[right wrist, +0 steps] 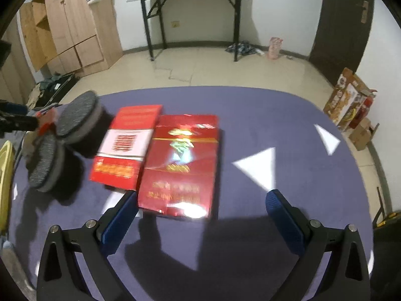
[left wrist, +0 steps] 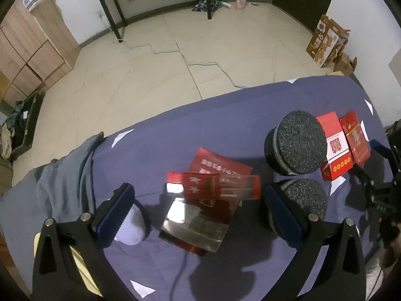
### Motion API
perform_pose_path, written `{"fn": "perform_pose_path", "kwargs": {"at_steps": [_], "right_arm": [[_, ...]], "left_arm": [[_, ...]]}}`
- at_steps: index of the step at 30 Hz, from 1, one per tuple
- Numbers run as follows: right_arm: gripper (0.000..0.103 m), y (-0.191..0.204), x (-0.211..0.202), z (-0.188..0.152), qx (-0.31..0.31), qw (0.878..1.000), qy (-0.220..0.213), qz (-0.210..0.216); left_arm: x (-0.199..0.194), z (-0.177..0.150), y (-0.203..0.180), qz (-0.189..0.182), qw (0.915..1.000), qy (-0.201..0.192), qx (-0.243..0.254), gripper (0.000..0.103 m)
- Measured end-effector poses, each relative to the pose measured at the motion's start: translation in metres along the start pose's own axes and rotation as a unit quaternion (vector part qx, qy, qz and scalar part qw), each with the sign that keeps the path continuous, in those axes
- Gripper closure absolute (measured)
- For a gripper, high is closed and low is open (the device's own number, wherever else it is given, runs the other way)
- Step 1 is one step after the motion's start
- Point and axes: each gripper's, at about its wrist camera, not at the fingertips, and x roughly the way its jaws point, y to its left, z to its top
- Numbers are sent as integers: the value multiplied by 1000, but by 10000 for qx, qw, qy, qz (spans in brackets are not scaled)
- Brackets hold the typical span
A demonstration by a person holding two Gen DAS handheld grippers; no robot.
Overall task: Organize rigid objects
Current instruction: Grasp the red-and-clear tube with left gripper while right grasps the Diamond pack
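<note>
Looks like the two red packs (right wrist: 120, 148) (right wrist: 180, 163) are being lined up side by side near the blue table's (right wrist: 288, 115) far edge, next to the gray discs (right wrist: 75, 118). The right gripper (right wrist: 200, 215) sits spread and empty just short of them, while the left gripper (left wrist: 198, 213), also spread, hovers over a blurry pile of red boxes (left wrist: 213, 190), probably next to go.

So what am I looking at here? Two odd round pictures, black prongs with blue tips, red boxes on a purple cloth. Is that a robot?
No robot: a person holds a two-finger gripper in each hand, each with a wide-angle camera looking along its fingers. One picture is from the left gripper, the other from the right gripper. Both are open, holding nothing. On the purple cloth two red packs lie side by side, next to two grey round pads. The left view shows clear red cases piled between its fingers.
</note>
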Motion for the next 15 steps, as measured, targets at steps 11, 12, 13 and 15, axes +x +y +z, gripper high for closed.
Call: {"fn": "perform_pose_path", "kwargs": {"at_steps": [11, 12, 13, 15], "right_arm": [[0, -12, 16, -5, -443, 9983, -368, -45], [0, -16, 17, -8, -482, 9982, -367, -33], [0, -17, 20, -8, -506, 9981, -344, -6], [0, -17, 19, -1, -549, 9980, -284, 130]], "left_arm": [[12, -2, -11, 54, 9996, 93, 277, 0], [13, -1, -11, 73, 9995, 97, 285, 0], [14, 0, -11, 94, 9995, 99, 287, 0], [16, 2, -10, 63, 9997, 100, 229, 0]]}}
